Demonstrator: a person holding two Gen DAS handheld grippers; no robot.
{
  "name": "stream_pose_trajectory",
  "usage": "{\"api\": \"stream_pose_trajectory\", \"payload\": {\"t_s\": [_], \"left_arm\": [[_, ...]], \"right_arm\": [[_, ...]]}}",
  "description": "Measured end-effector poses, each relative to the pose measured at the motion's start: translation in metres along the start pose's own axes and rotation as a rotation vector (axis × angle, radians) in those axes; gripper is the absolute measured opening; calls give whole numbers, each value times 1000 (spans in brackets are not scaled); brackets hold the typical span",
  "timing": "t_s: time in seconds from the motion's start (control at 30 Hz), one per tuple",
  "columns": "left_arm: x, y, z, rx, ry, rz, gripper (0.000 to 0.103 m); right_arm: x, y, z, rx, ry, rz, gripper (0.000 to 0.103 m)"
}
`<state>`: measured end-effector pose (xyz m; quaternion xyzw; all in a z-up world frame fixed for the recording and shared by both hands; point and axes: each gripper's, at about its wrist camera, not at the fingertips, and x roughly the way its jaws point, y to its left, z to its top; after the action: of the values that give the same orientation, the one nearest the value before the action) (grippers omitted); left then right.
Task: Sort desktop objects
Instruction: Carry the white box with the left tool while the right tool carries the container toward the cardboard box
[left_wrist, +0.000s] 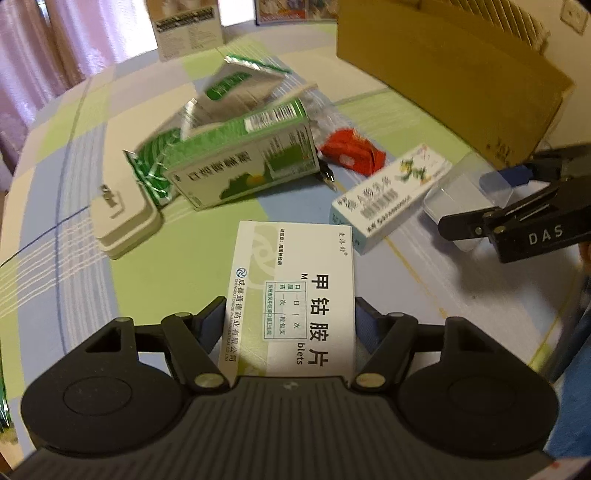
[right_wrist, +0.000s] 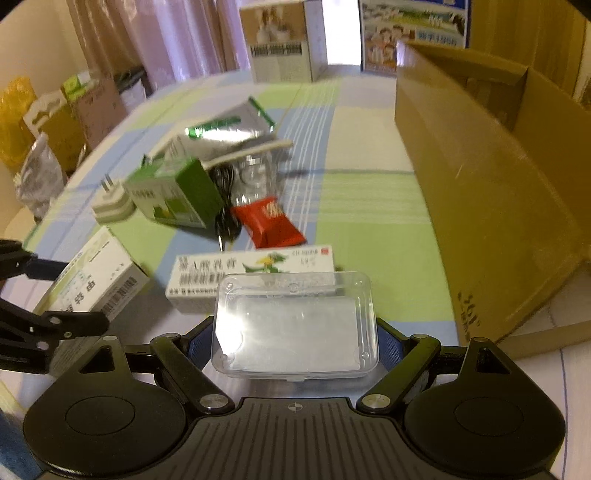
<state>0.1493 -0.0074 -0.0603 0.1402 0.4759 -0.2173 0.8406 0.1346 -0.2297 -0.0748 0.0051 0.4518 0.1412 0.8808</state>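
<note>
A brown cardboard box (right_wrist: 480, 192) stands along the worktop's (right_wrist: 369, 206) right edge. Near the front edge, the left tool (left_wrist: 290, 321) clamps a white medicine box (left_wrist: 295, 295); the right tool (right_wrist: 295, 332) grips a clear plastic case (right_wrist: 295, 325).

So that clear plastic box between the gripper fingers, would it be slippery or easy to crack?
The clear plastic box looks smooth and glossy, so it may slip. Its thin walls could flex or crack under a hard squeeze. It looks empty, so probably light.

Right tongs (right_wrist: 295, 343) clamped on clear plastic case (right_wrist: 295, 325); ointment box (right_wrist: 255, 273) just behind, cardboard box (right_wrist: 491, 192) right
</note>
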Motion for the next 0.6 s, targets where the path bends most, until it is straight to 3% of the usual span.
{"api": "stream_pose_trajectory", "payload": {"t_s": [0.4, 0.6], "left_arm": [[-76, -18, 21, -71, -129, 7, 67], [-98, -51, 51, -69, -191, -34, 68]], "right_arm": [[-90, 2, 27, -8, -175, 6, 83], [-135, -32, 38, 0, -241, -51, 83]]}}
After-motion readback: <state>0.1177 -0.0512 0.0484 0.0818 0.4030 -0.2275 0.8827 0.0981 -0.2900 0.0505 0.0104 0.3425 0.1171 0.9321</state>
